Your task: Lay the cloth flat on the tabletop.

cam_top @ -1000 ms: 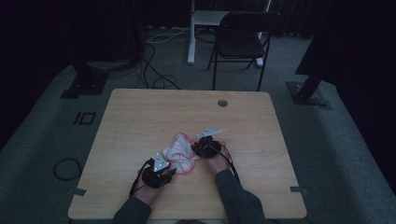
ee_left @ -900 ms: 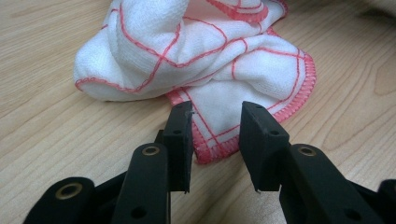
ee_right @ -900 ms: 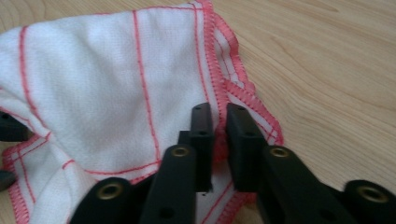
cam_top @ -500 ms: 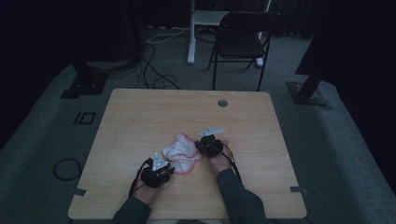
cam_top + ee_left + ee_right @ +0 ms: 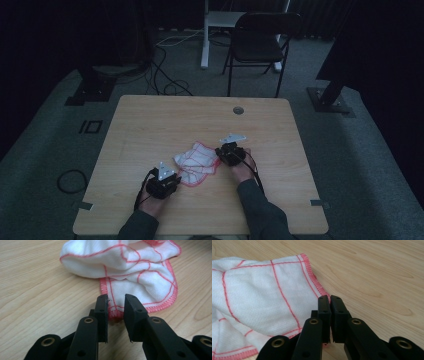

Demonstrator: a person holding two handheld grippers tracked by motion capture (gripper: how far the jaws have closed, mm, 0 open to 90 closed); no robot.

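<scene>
A white cloth (image 5: 197,160) with red stitched edges and grid lines lies crumpled on the wooden table (image 5: 150,120). At the cloth's near-left corner is my left gripper (image 5: 173,177). In the left gripper view its jaws (image 5: 116,307) stand a little apart, with the red hem of the cloth (image 5: 140,277) between the tips. My right gripper (image 5: 219,152) is at the cloth's right edge. In the right gripper view its jaws (image 5: 329,302) are pressed together on the corner of the cloth (image 5: 262,297).
A round cable hole (image 5: 238,110) sits in the table near its far edge. Beyond the table stand a dark folding chair (image 5: 260,45) and a white stand (image 5: 205,35), with cables on the floor. Bare wood surrounds the cloth on all sides.
My right gripper has shifted slightly to the right and away with the cloth corner. The left gripper has barely moved.
</scene>
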